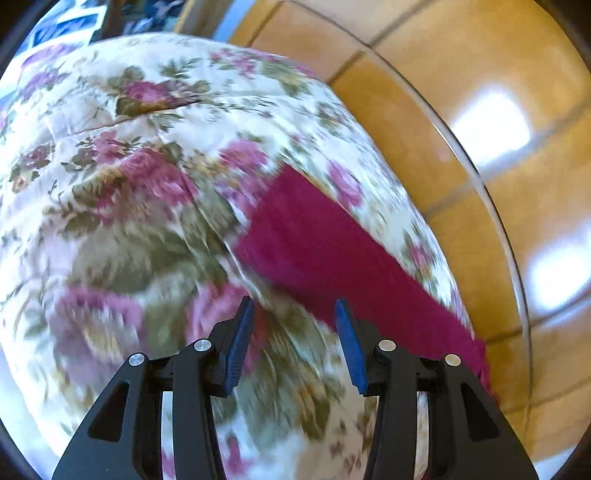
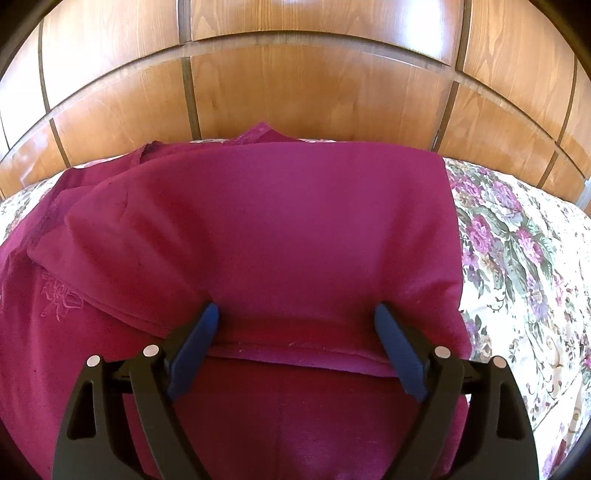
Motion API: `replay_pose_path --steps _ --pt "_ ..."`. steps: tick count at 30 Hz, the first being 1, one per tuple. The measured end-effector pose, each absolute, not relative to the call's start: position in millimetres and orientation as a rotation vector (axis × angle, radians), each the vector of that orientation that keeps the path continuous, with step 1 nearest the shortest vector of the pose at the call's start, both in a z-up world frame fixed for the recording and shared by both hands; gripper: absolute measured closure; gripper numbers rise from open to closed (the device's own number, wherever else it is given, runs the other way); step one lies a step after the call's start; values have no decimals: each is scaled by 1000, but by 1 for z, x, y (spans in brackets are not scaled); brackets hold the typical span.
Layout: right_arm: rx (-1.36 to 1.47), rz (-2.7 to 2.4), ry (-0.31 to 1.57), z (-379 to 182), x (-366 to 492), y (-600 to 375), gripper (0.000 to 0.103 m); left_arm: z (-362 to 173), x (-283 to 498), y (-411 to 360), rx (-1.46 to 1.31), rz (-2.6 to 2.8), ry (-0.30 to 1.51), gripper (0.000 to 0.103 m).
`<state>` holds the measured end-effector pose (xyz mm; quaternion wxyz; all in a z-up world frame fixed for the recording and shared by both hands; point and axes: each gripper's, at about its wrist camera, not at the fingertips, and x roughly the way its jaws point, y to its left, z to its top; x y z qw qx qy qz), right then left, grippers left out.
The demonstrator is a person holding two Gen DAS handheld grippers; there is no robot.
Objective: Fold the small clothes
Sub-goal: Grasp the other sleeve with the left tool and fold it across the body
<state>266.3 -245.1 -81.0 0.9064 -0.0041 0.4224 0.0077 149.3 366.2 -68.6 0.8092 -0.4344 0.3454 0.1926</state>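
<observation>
A dark magenta garment [image 2: 266, 229] lies on a floral bedspread [image 2: 517, 258], with one layer folded over another. An embroidered motif shows at its left. My right gripper [image 2: 295, 314] is open, its blue fingers [image 2: 399, 350] spread over the garment's folded hem, holding nothing. In the left wrist view the same garment [image 1: 332, 251] shows as a long strip at the bed's right edge. My left gripper [image 1: 295, 306] is open and empty above the bedspread [image 1: 129, 203], just left of the garment. That view is motion-blurred.
A wooden panelled wardrobe or headboard [image 2: 295, 92] stands right behind the bed. An orange tiled floor [image 1: 498, 147] lies beyond the bed's right edge. Blue patterned items [image 1: 66, 26] sit at the far top left.
</observation>
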Motion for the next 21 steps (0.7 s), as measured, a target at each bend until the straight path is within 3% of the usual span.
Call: replay_pose_path --steps 5,10,14,21 --pt "-6 17 871 -82 266 -245 16 -82 167 395 -969 482 744 59" --pt "-4 16 872 -82 267 -245 16 -81 197 401 -878 521 784 92" --pt "-4 15 870 -82 267 -246 16 -49 204 377 -818 430 729 93" --pt "-5 14 869 -82 266 -245 16 17 217 231 -579 69 649 93"
